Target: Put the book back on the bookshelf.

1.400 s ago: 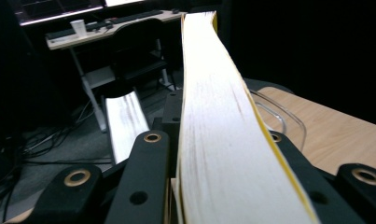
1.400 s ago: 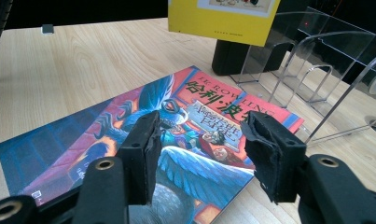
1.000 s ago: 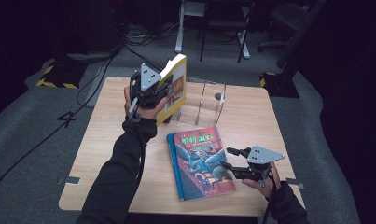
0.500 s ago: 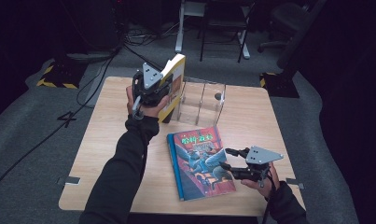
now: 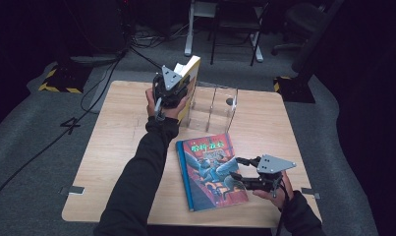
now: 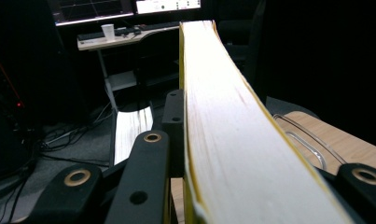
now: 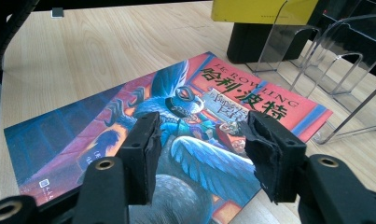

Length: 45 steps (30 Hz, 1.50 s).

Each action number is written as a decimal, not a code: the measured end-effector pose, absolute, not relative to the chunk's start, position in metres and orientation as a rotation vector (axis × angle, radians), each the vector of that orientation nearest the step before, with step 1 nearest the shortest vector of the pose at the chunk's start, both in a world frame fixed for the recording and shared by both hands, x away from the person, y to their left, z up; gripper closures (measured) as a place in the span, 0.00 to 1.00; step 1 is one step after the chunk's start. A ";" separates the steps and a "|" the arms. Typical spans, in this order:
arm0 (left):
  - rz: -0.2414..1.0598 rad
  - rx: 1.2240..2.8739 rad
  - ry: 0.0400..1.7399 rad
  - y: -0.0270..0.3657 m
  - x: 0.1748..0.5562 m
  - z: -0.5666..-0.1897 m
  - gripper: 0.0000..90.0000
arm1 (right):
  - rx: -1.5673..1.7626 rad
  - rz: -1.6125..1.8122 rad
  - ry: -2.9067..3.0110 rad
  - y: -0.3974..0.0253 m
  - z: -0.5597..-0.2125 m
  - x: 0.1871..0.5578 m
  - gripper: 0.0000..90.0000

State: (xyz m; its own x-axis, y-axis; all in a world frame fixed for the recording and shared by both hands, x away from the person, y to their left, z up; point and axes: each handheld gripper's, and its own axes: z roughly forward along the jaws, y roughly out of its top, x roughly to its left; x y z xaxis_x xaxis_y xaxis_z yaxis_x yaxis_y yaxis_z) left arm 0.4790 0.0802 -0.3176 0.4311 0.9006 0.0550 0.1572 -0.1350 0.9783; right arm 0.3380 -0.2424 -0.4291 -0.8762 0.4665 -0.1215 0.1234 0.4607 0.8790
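Nothing moved: left claw (image 5: 182,88) grips yellow book (image 5: 191,73) beside acrylic rack (image 5: 220,105); right claw (image 5: 240,169) released.

- Table (image 5: 117,147) is lit evenly from above; surroundings beyond it are left dark.
- Soft shadow is cast beside the table's clear stand (image 5: 215,105).
- Page edges (image 6: 232,140) are rendered overbright, blurred near the lens.

Yellow-covered book (image 5: 191,78) with cream pages, blue-spined book (image 5: 210,169) showing red title band, seemingly a winged creature, pale wood table (image 5: 112,147)
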 end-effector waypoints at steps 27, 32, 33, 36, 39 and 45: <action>0.804 1.507 0.989 0.081 0.474 -0.372 0.81 | 0.473 1.367 2.392 -0.239 -0.431 0.337 0.52; 0.813 1.519 0.983 0.086 0.470 -0.370 0.82 | 0.465 1.361 2.396 -0.237 -0.432 0.336 0.52; 0.808 1.521 0.984 0.086 0.470 -0.370 0.82 | 0.469 1.360 2.398 -0.237 -0.432 0.336 0.52; 0.798 1.521 0.981 0.088 0.470 -0.369 0.80 | 0.466 1.358 2.400 -0.236 -0.432 0.336 0.51; 0.791 1.537 0.964 0.088 0.468 -0.368 0.72 | 0.464 1.359 2.404 -0.237 -0.432 0.336 0.51; 0.778 1.561 0.951 0.103 0.455 -0.366 0.57 | 0.468 1.359 2.407 -0.237 -0.433 0.336 0.51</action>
